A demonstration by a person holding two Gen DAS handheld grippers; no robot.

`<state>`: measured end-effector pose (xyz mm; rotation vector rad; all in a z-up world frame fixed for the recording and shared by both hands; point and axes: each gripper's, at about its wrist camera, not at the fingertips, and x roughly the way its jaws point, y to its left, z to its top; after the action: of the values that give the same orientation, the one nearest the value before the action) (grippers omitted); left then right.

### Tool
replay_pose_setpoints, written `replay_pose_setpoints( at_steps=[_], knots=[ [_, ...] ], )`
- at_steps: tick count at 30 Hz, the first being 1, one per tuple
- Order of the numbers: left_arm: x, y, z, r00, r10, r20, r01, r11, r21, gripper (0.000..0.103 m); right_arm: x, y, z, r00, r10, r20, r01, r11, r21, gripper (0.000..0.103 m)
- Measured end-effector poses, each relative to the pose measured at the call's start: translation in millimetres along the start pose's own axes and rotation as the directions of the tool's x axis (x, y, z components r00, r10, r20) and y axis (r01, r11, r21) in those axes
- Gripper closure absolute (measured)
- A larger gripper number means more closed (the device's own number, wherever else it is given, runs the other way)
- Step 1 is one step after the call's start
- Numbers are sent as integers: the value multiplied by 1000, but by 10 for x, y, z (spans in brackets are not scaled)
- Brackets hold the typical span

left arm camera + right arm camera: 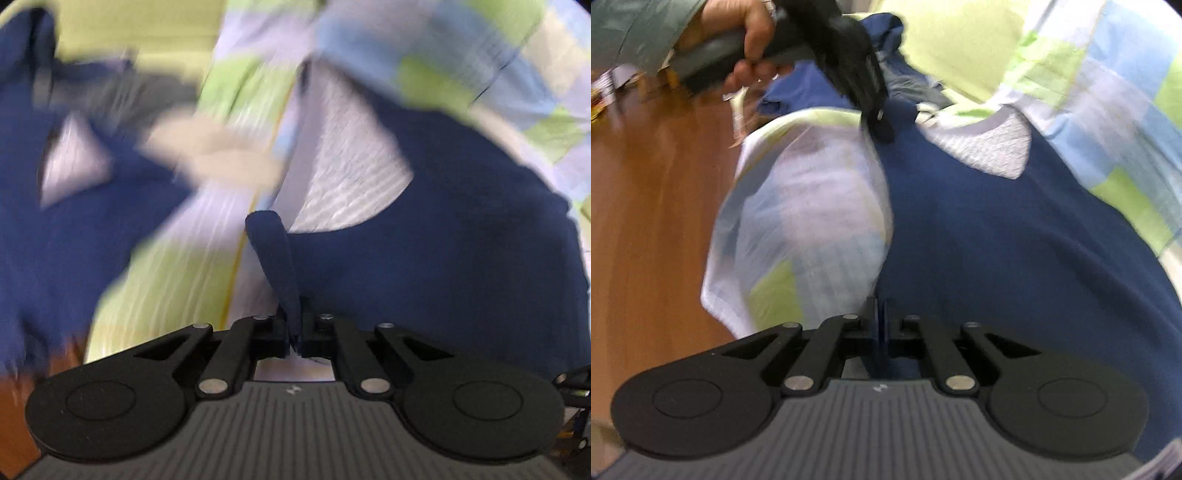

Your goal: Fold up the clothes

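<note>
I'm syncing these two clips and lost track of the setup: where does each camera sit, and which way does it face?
Left wrist: on the left gripper, looking along its fingers shut on the navy garment; only gripper parts show.
Right wrist: on the right gripper, also shut on the navy garment; the left hand and left gripper show ahead.
Shared: the garment and checked bedding.
</note>
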<state>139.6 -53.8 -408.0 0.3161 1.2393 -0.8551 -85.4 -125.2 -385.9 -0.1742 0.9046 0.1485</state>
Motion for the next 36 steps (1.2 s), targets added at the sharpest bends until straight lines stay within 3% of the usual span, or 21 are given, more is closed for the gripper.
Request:
replay_pose_setpoints(
  at_steps=[3,5,6,7,11,12,14,15,17,18,20,23,25,28,29,30,31,33,36],
  knots=[
    [5,-171,89,997,63,-46,-61,997,46,96,15,-29,-13,996,84,-29,-86,995,-52,95],
    [-124,-248,202,993,79,-87,-73,995,72,95,-84,-229,65,986,164,-30,-163,987,3,77],
    [-253,-263,285,992,72,-102,-66,995,69,81,-111,-281,79,985,174,-20,-174,985,20,65],
    [-335,-256,344,992,63,-107,-57,997,58,62,-201,-427,112,985,171,14,-172,984,55,61],
    [-531,-11,1071,998,-55,2,55,992,-111,35,-193,-875,320,998,54,12,-56,988,145,53],
    [-495,54,1212,997,-81,16,82,987,-141,24,-103,-959,408,999,36,11,-37,985,168,51],
    [-197,344,1748,978,-205,43,209,939,-274,23,81,-1121,586,1000,0,7,-2,977,213,49],
    [-86,431,1869,970,-242,39,241,919,-311,23,173,-1178,680,1000,-21,12,18,974,226,48],
    [350,697,2224,936,-351,-4,314,842,-439,23,356,-1289,868,998,-66,24,58,966,251,45],
    [439,737,2287,930,-368,-22,317,830,-458,23,447,-1344,963,996,-88,29,77,961,264,44],
    [598,800,2450,918,-390,-65,322,833,-450,23,760,-1485,1297,985,-169,20,160,960,228,44],
    [685,876,2586,918,-383,-108,307,855,-417,23,1118,-1675,1804,974,-223,41,212,959,190,44],
    [709,935,2665,915,-384,-122,308,862,-401,23,1317,-1763,2094,971,-224,81,206,961,185,40],
    [736,1007,2745,907,-395,-144,315,866,-387,23,1763,-1781,2421,973,-227,48,222,971,94,36],
    [757,1020,2748,900,-408,-156,323,862,-391,23,1956,-1772,2470,971,-241,1,240,970,38,42],
    [779,1034,2751,892,-421,-167,330,857,-396,23,2084,-1791,2470,972,-229,-46,230,973,25,90],
    [813,1010,2747,876,-444,-188,346,851,-394,23,2113,-1823,2450,972,-223,-72,227,972,60,102],
    [902,908,2703,826,-515,-227,400,821,-407,23,1938,-1799,2341,970,-243,-33,245,961,128,101],
    [1098,756,2552,728,-640,-245,464,723,-511,23,1636,-1648,2163,962,-273,12,267,947,180,101]
  ],
)
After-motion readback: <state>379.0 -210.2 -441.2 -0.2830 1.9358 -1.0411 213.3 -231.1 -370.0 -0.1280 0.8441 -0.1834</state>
